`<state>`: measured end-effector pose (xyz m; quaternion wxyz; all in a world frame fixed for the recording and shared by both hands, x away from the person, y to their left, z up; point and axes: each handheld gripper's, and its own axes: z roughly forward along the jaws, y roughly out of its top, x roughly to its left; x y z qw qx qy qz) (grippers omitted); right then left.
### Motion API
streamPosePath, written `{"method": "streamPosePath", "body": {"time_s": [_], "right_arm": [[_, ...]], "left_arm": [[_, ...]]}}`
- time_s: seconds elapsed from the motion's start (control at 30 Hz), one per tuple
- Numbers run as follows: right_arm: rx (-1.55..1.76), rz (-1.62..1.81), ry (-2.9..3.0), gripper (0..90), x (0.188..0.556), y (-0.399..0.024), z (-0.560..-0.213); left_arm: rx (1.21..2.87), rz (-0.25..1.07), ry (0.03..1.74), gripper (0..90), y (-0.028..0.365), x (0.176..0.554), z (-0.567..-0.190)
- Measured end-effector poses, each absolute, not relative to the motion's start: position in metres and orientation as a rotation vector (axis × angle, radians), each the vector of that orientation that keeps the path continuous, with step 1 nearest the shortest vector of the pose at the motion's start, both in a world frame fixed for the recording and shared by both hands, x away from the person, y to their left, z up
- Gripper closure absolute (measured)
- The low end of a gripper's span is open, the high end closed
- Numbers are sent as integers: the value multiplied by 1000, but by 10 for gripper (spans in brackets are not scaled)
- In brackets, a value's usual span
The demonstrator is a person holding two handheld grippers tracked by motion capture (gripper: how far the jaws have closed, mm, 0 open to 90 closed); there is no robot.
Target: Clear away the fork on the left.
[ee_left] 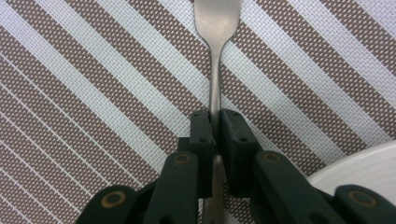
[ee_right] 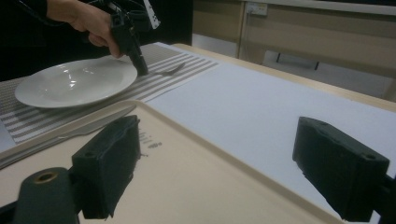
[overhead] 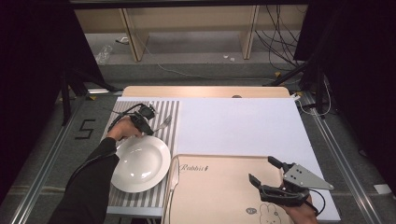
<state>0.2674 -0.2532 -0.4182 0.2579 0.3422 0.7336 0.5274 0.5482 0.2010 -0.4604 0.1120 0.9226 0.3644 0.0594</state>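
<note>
High view of a set surface [overhead: 243, 126] covered with a white sheet. At left lies a striped placemat [overhead: 170, 116] bearing a white plate [overhead: 140, 163]; a beige tray [overhead: 215, 186] printed with a rabbit drawing sits at the near edge, just right of the placemat. A knife [overhead: 173, 175] lies along the tray's left rim, beside the plate.

The left gripper [overhead: 145, 125], held in the person's left hand [overhead: 122, 128], points down onto the placemat just beyond the plate's far rim. Its jaws are clenched on the handle of a fork [overhead: 162, 123], which lies flat on the placemat with its head pointing away toward the far right. In the left gripper view the two black pads [ee_left: 201, 130] press the fork's [ee_left: 215, 70] thin metal shank from either side, the wider part of the fork running on up past the picture's top edge; the plate's rim [ee_left: 359, 163] shows at lower right, close to the jaws but not touching the fork.

The right gripper [overhead: 267, 175], with its grey three-cornered plate on top, is held over the tray's near right part. Its jaws stand wide apart, grasping nothing. In the right gripper view the two pads [ee_right: 112, 163] frame bare tray [ee_right: 196, 168] and white sheet, with the plate [ee_right: 70, 81], the fork [ee_right: 170, 70] and the left gripper [ee_right: 135, 58] seen farther off.
</note>
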Motion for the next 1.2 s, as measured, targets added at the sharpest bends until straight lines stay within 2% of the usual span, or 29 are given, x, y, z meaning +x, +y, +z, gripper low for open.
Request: {"method": "streamPosePath", "body": {"time_s": [0.23, 0.43, 0.73, 1.2], "right_arm": [[926, 1438, 1983, 158, 268, -253, -419], [926, 1436, 1983, 158, 268, -253, -419], [930, 1427, 1989, 159, 268, -253, -419], [927, 1434, 1984, 158, 268, -253, -419]], "left_arm": [[2704, 200, 1079, 837, 200, 546, -460], [2658, 290, 1137, 838, 206, 549, -456], [2593, 408, 1168, 838, 212, 550, -438], [2479, 474, 1202, 838, 223, 549, -404]]}}
